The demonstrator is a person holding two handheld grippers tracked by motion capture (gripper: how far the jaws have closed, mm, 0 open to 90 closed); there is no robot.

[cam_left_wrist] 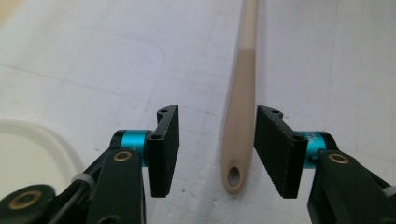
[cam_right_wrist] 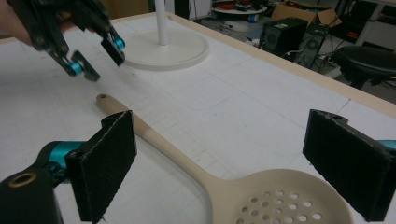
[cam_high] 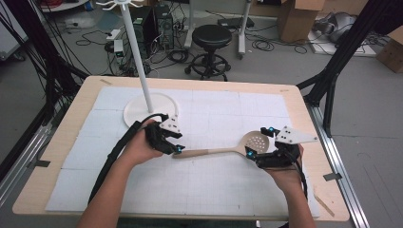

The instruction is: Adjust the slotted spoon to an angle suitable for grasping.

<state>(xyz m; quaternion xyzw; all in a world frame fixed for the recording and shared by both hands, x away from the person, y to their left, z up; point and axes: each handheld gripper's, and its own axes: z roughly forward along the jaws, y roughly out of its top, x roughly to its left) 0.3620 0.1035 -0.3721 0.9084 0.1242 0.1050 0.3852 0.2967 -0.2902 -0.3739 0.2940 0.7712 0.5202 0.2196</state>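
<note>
No readable brand or writing anywhere; small print on the left gripper's blue collar in the left gripper view is too cut off to read.

Slotted spoon (cam_high: 223,150), beige, lies flat on the bench (cam_high: 294,97) approx. centre-right, handle pointing toward the person's left, perforated bowl toward the right. Handle end has a hang hole, seen in the left gripper view (cam_left_wrist: 233,176).

Left gripper (cam_high: 173,145): jaws spread wide, either side of the handle tip, nothing grasped; handle sits nearer the right-hand pad (cam_left_wrist: 275,151) but w/ a gap. Right gripper (cam_high: 260,141): jaws wide apart, straddling the spoon bowl (cam_right_wrist: 280,198), not clamped on it.

Surface: wood-edged bench covered w/ a white gridded mat (cam_high: 214,185), faint lines, a few scuffs. White stand (cam_high: 138,57) w/ round base (cam_high: 135,111) sits far-left on the mat, hooks at top, just beyond the left gripper.

Room: grey floor, black stool (cam_high: 211,35), loose cables, computer towers (cam_high: 154,23), cardboard boxes (cam_high: 299,16) at back right, black frame legs (cam_high: 342,52) both sides of the bench.
</note>
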